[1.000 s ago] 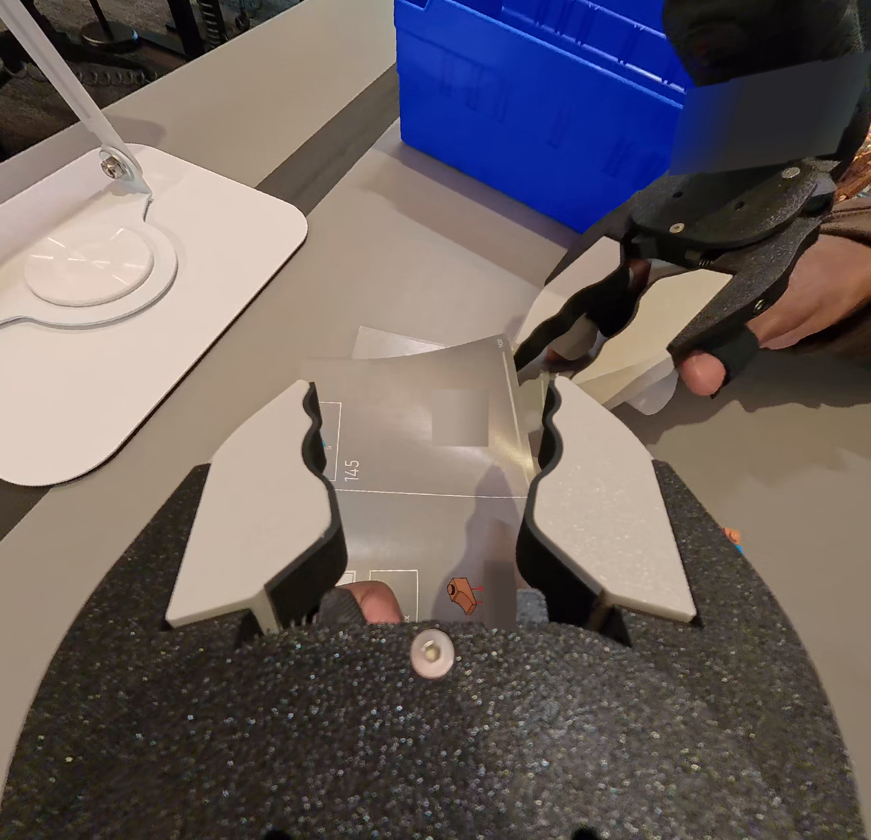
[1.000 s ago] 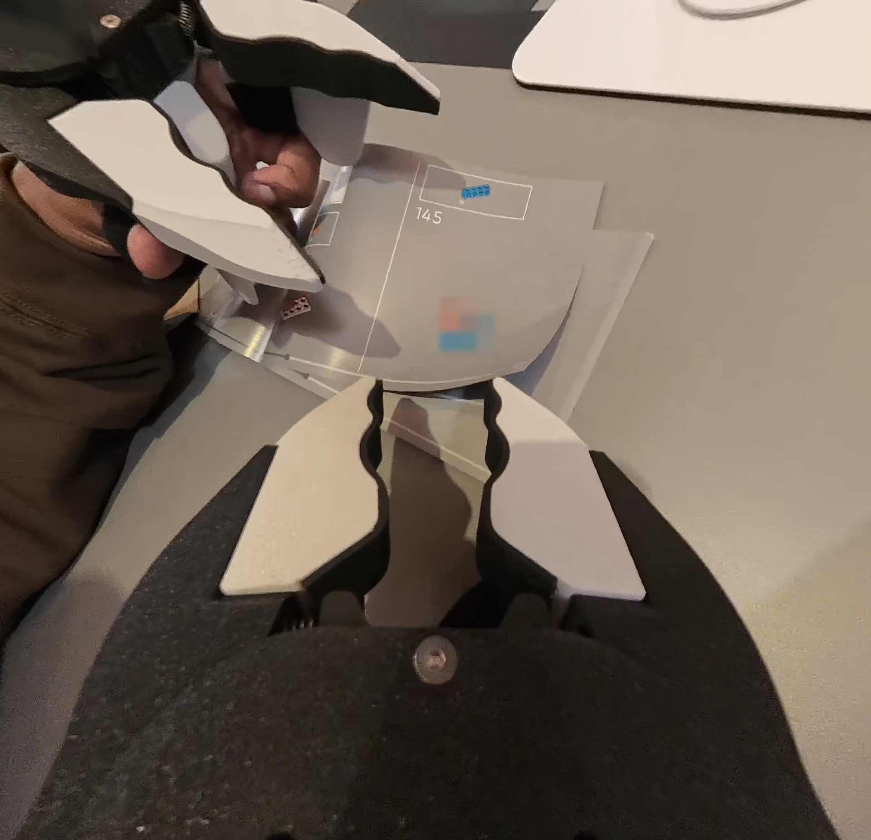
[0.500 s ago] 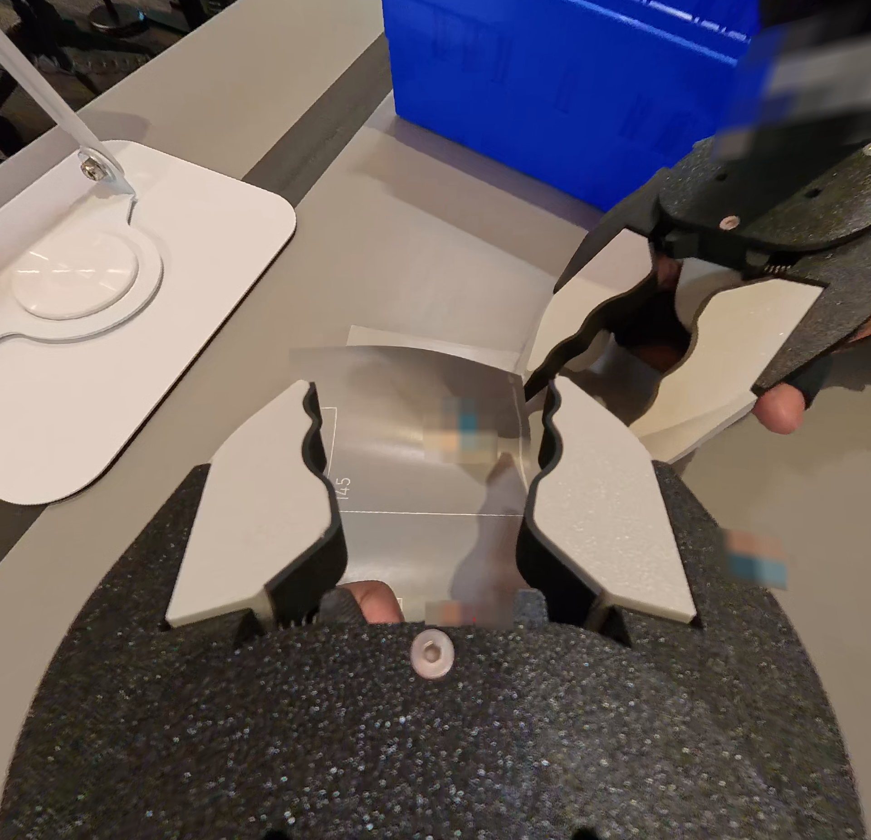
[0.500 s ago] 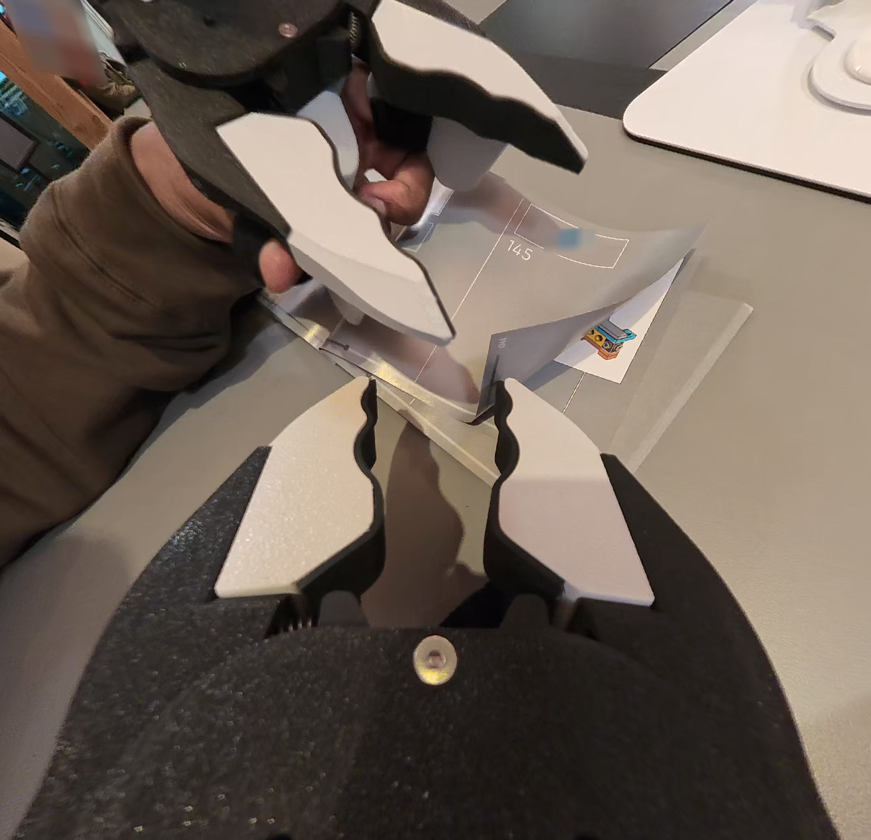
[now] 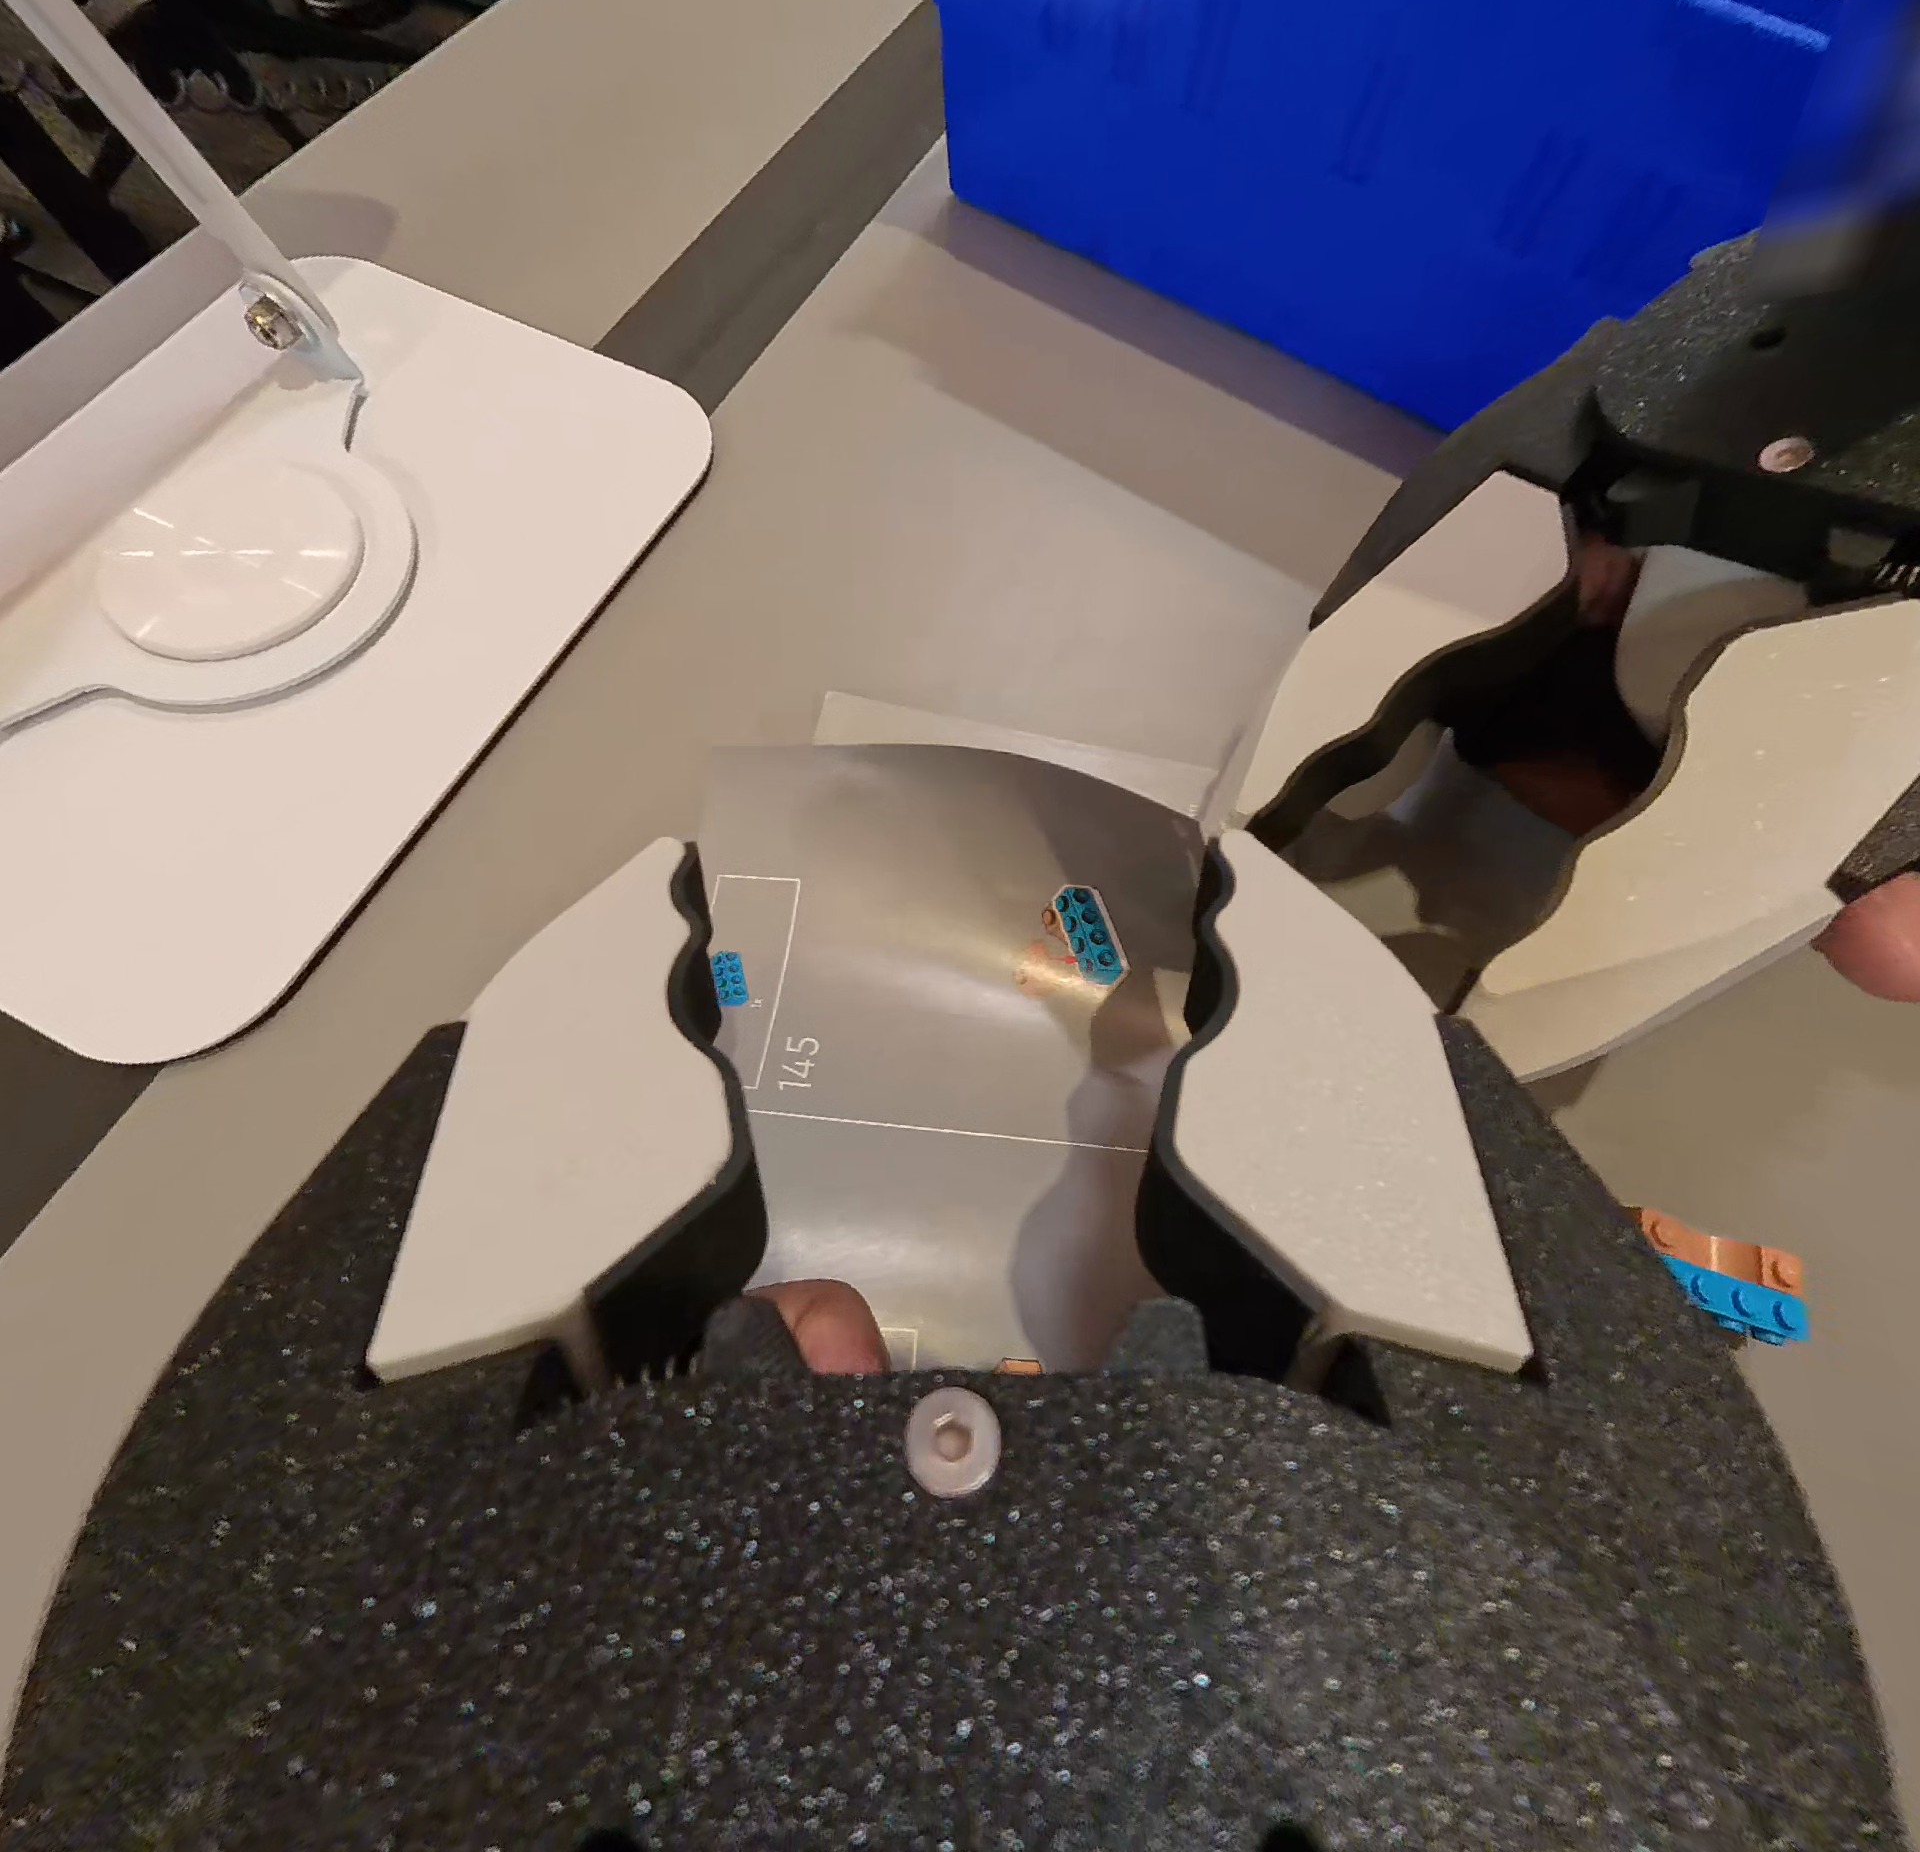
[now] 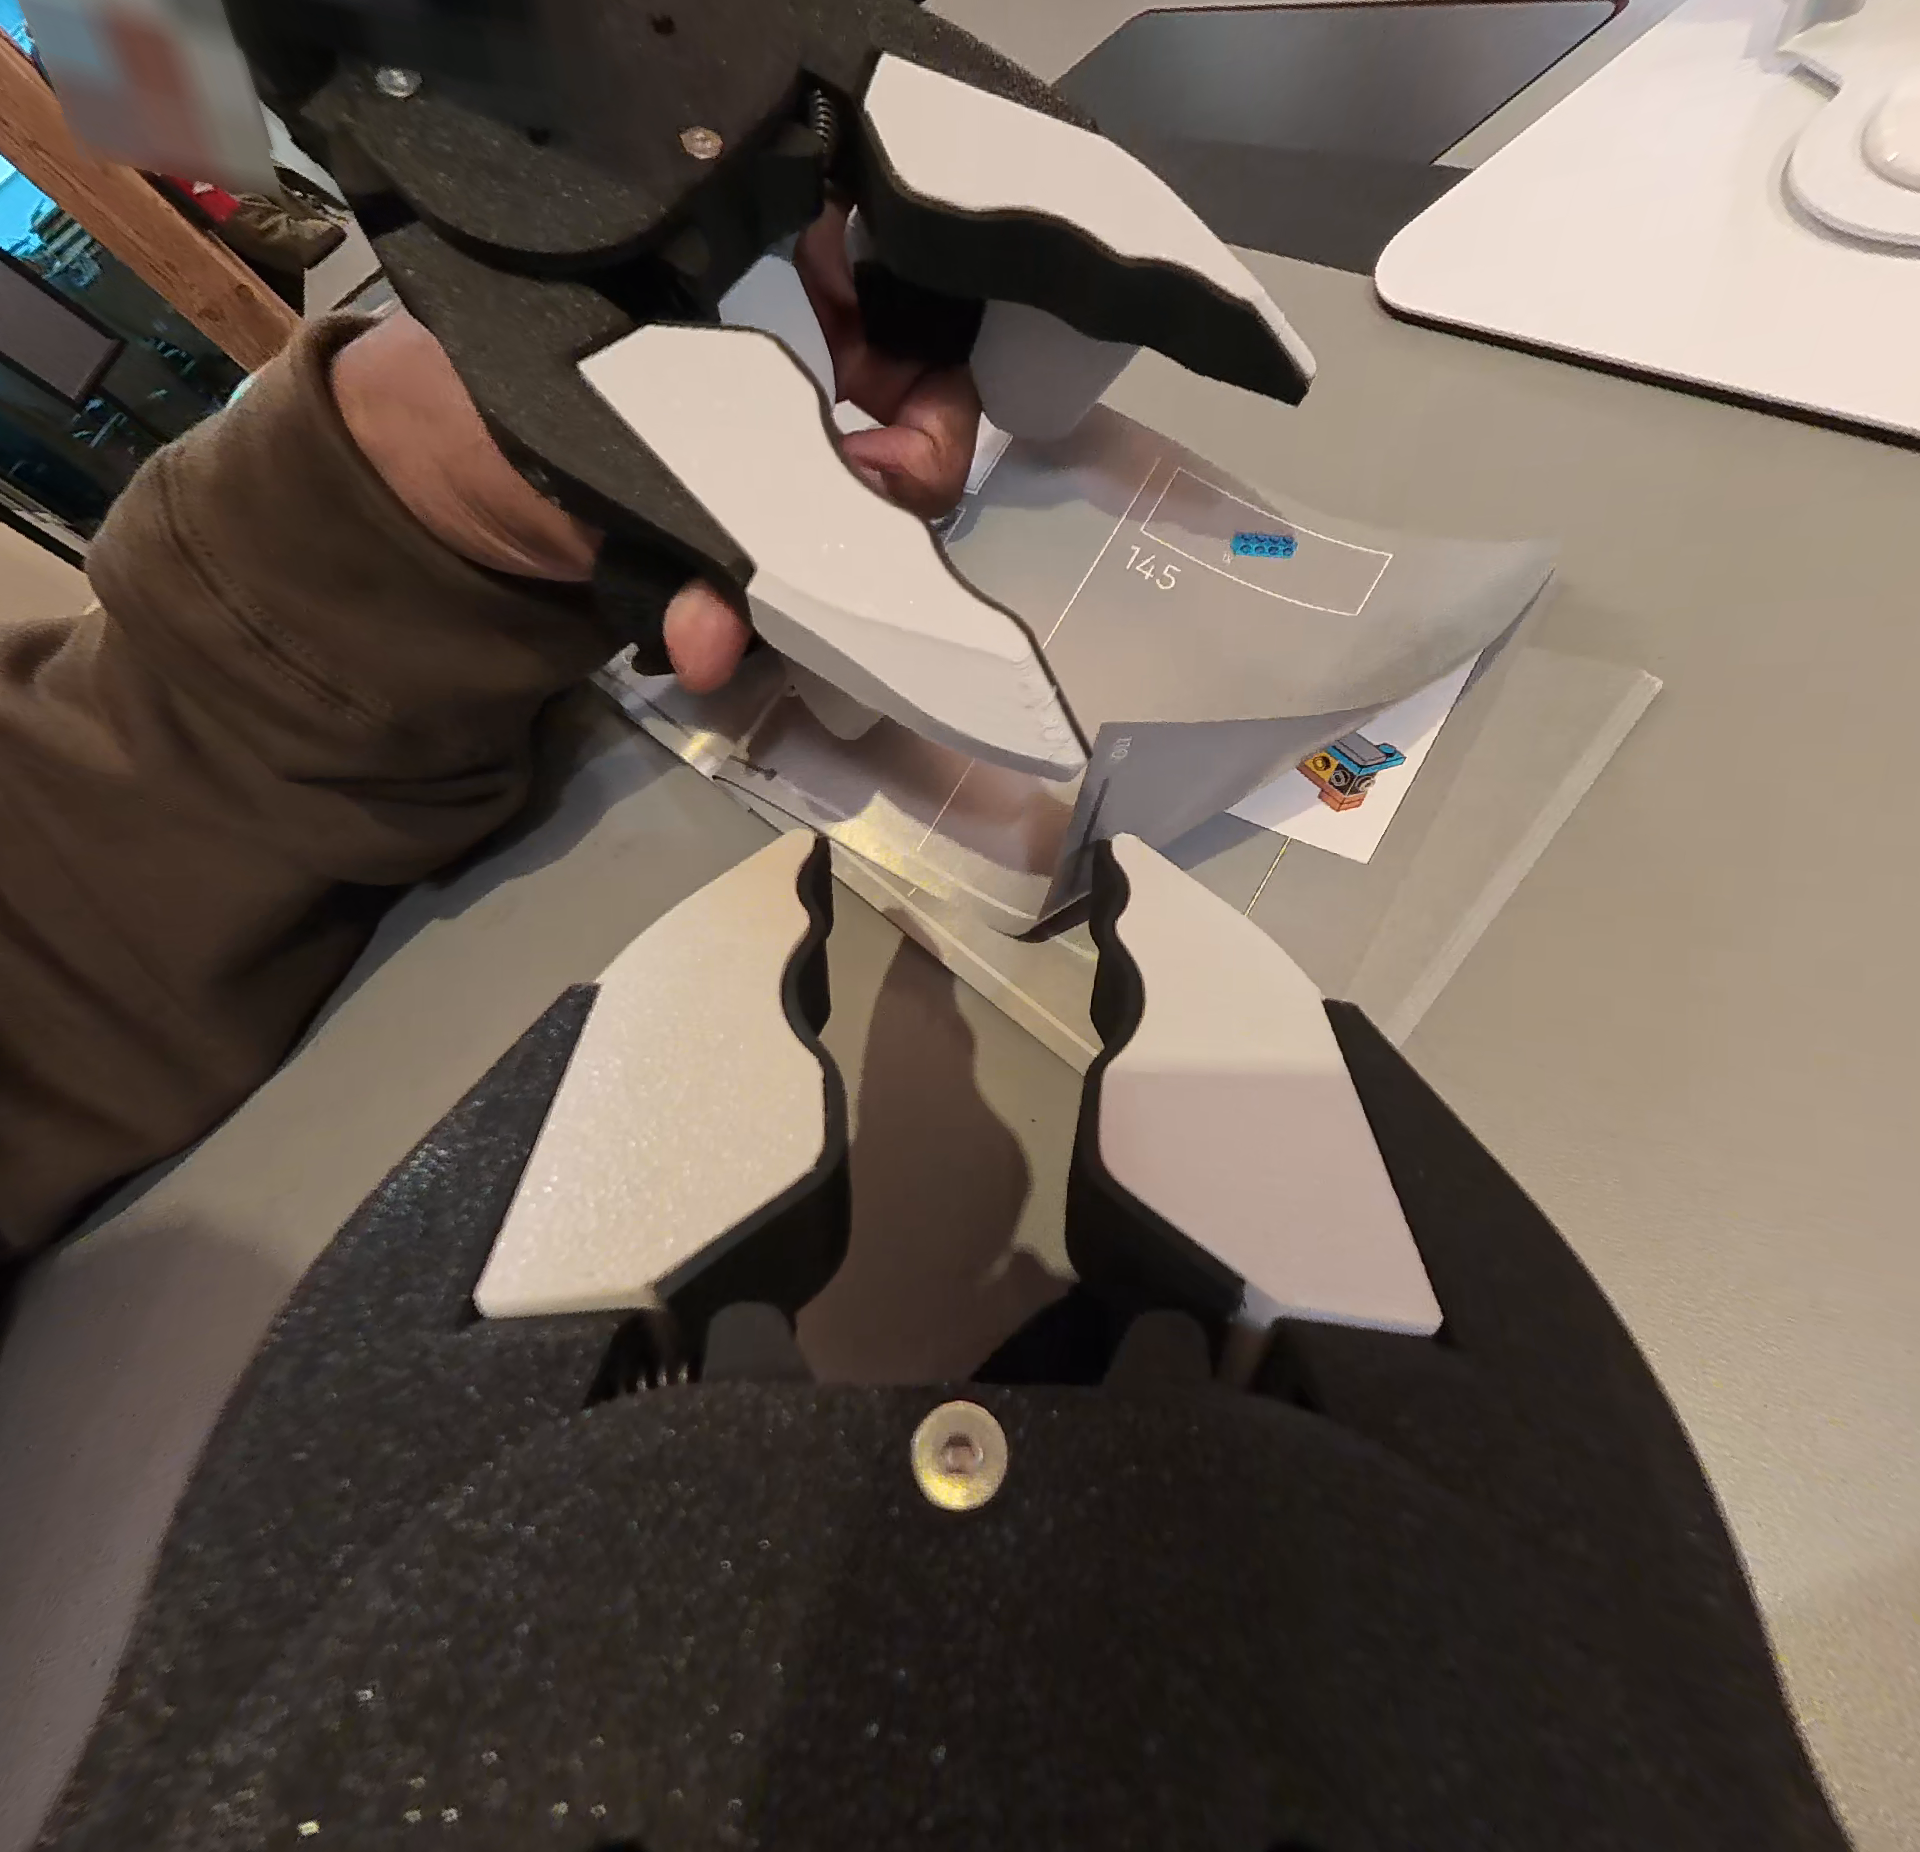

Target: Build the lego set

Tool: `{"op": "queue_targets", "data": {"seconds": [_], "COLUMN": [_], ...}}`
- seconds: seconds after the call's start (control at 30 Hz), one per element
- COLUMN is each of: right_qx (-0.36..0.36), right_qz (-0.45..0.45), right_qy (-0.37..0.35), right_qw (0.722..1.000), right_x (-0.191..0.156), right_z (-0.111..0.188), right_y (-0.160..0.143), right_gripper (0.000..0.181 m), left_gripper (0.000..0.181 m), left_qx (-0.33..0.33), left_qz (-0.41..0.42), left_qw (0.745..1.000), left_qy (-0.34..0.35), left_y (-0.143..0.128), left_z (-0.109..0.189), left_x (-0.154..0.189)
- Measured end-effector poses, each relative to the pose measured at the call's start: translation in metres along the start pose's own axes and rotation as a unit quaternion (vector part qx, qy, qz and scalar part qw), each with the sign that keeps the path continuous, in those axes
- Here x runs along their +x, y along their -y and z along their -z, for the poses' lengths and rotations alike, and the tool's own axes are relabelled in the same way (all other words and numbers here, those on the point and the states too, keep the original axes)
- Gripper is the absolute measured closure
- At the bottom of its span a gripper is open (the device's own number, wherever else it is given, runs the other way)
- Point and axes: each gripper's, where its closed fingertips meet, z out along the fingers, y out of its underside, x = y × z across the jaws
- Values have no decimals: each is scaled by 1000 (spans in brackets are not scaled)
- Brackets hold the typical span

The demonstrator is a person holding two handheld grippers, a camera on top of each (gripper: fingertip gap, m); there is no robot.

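The open instruction booklet [image 5: 935, 981] lies on the grey table, its top page curled upward. My left gripper [image 5: 951, 846] is open and empty, hovering over this page. My right gripper [image 6: 961, 857] is open, and its right fingertip [image 6: 1117, 867] is at the lifted corner of the page [image 6: 1247, 639] without gripping it. In the left wrist view the right gripper [image 5: 1351, 903] is just right of the booklet. In the right wrist view the left gripper [image 6: 1174, 566] hangs above the page. A small brown and blue lego assembly [image 5: 1730, 1283] lies right of my left gripper.
A blue plastic bin [image 5: 1351, 140] stands at the back, close behind the right gripper. A white lamp base [image 5: 312, 607] with a slanted arm lies to the left and also shows in the right wrist view [image 6: 1662, 244]. A brown sleeve [image 6: 208, 711] holds the left gripper.
The page corner has risen and curled over, baring the sheet beneath. The right gripper has tilted and drawn back to the right. The left gripper has lifted above the page.
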Motion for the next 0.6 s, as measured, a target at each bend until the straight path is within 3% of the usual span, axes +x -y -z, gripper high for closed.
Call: {"op": "queue_targets", "data": {"seconds": [0.6], "right_qx": [-6], "right_qz": [-39], "right_qy": [-33], "right_qw": [999], "right_x": [14], "right_z": [1], "right_y": [-2], "right_gripper": [136], "left_gripper": [93], "left_qx": [-8], "left_qz": [13], "left_qw": [1000], "left_qy": [4], "left_y": [-4], "left_z": [0], "left_x": [-4]}}
